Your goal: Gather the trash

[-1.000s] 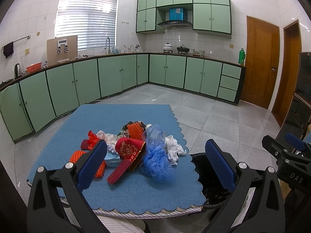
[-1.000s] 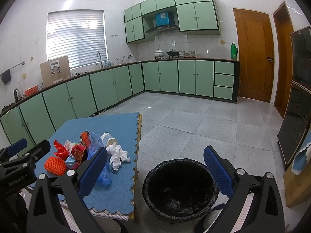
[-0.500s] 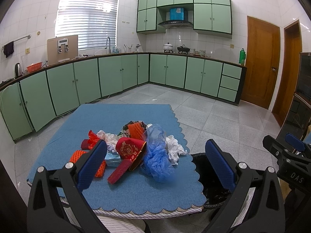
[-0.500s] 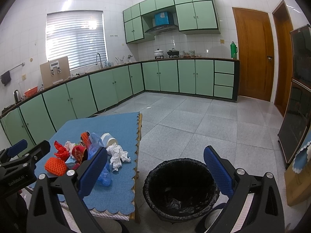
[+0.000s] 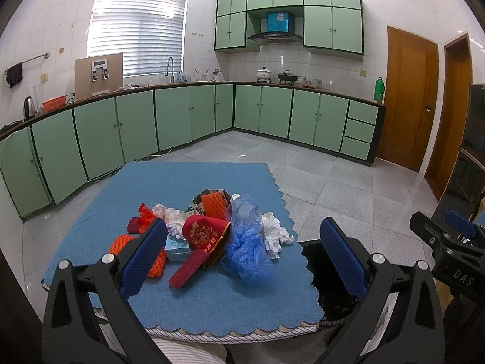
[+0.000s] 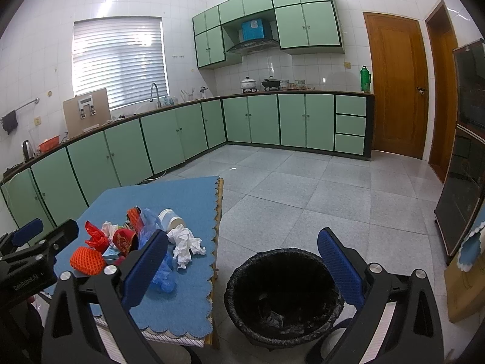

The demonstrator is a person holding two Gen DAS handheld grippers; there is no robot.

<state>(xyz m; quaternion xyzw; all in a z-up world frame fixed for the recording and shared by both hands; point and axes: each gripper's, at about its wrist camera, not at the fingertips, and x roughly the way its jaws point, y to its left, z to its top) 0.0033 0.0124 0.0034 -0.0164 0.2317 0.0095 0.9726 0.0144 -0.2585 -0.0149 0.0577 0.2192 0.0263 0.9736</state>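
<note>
Left gripper: jaws spread wide, holding nothing, above the near edge of the blue table. Right gripper: jaws equally wide, empty, above the bin.

The left view shows the trash pile head-on; the bin is mostly hidden behind the table edge. The right view shows the bin's black liner and scraps inside, and a white cup behind crumpled tissue. Green cabinets line the far walls.
</note>
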